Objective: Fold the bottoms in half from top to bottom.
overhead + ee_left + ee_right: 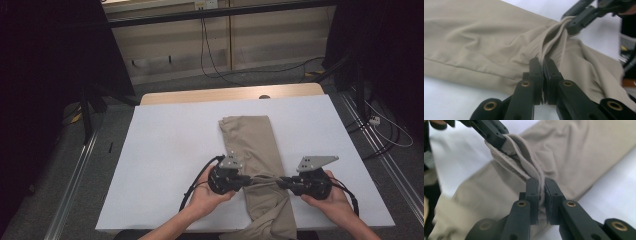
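A folded beige garment (255, 150) lies lengthwise on the white table cover (165, 150), its near end hanging over the front edge. My left gripper (246, 181) is shut on the cloth's left side and my right gripper (281, 182) is shut on its right side, so the fabric is bunched into a tight ridge between them. In the left gripper view my jaws pinch a fold of the garment (486, 47) at the left gripper's tips (543, 62), with the other gripper's fingers (584, 18) beyond. The right gripper view shows my tips (541, 183) clamping layered edges of the garment (579, 152).
A bare wooden strip (230, 93) runs along the table's far edge. Cables (215, 60) trail over the grey floor beyond. Metal rails (75, 170) flank the table on both sides, and white cover lies free left of the garment.
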Demonstrator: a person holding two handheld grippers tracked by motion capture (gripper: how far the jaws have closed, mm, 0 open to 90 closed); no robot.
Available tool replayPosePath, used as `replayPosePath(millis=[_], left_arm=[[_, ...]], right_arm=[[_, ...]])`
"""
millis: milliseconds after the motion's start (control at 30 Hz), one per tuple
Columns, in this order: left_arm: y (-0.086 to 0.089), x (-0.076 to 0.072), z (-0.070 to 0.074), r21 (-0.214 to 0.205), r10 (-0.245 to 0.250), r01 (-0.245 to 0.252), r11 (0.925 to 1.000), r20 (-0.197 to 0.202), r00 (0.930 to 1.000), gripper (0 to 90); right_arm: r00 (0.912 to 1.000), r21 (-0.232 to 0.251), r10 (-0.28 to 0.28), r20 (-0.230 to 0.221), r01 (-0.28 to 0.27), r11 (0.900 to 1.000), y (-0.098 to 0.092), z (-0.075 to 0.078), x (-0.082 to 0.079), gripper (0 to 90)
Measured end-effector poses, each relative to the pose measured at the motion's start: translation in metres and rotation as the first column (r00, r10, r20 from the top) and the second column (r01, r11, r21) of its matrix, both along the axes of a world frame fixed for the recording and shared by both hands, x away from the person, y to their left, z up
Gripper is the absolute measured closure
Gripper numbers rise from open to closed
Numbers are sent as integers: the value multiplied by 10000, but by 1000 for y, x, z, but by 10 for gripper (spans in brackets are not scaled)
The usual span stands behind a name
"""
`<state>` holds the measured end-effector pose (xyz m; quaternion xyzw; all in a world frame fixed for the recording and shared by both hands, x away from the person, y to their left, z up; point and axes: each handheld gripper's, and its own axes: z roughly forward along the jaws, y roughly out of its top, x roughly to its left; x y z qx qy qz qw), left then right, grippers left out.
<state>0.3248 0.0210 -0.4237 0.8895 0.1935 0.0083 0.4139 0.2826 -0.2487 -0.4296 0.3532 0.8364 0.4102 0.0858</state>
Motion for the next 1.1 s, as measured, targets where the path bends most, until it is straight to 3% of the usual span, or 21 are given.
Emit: replayPosePath(millis=[33, 167, 267, 333, 400, 433, 467, 533, 667, 733, 800, 867, 933, 1033, 1100], left_arm=[[-1, -2, -3, 14, -326, 326, 9995, -213, 9992, 872], [0, -14, 1, -194, -430, 420, 9989, -548, 9976, 872], [1, -32, 2, 0, -710, 711, 9975, -395, 9967, 871], [-1, -40, -4, 444, -707, 714, 9965, -166, 9974, 855], [-4, -43, -13, 259, -1065, 1076, 9939, -396, 9935, 795], [-5, -45, -13, 337, -1246, 1258, 9915, -339, 9916, 757], [-5, -47, -13, 404, -1482, 1486, 9881, -124, 9889, 740], [-3, -44, -10, 545, -1638, 1660, 9846, -413, 9856, 704], [5, -39, -3, -150, -1463, 1456, 9892, -705, 9867, 591], [12, -31, 3, -406, -1169, 1146, 9926, -584, 9914, 460], [17, -22, 8, -569, -592, 576, 9967, -256, 9979, 411], [20, -9, 13, -609, 34, -29, 9981, 82, 10000, 301], [21, 7, 13, -629, 680, -650, 9959, 459, 9966, 267], [21, 30, 10, -746, 1395, -1367, 9878, 344, 9896, 185], [23, 48, 6, -714, 2079, -2043, 9763, 456, 9771, 181]], right_arm=[[9999, -106, 47, -130, -48, 9999, 0, -4, -6, 828], [9994, -17, 102, -340, -103, 9999, -3, -4, -18, 823], [9987, 110, 272, -440, -267, 9996, -3, -3, -29, 819], [9985, -200, 422, -339, -429, 9989, 0, -4, -38, 806], [9972, -869, 712, -226, -729, 9935, 4, -6, -43, 761], [9958, -928, 806, -437, -844, 9921, 6, -8, -45, 730], [9963, -884, 718, -470, -758, 9932, 7, -8, -46, 703], [9949, -754, 831, -581, -873, 9933, 7, -7, -46, 644], [9954, 50, 623, -729, -621, 9981, 3, -1, -40, 470], [9972, 457, 527, -530, -503, 9977, 1, 5, -36, 393], [9990, 691, 338, -286, -318, 9971, 1, 11, -31, 306], [9996, 727, 227, -137, -217, 9971, 1, 15, -24, 289], [10000, 666, -13, -69, 17, 9978, 1, 16, -11, 278], [9991, 459, -426, 30, 424, 9980, 1, 14, 11, 274], [9976, 375, -682, 114, 677, 9970, 1, 13, 25, 286]])
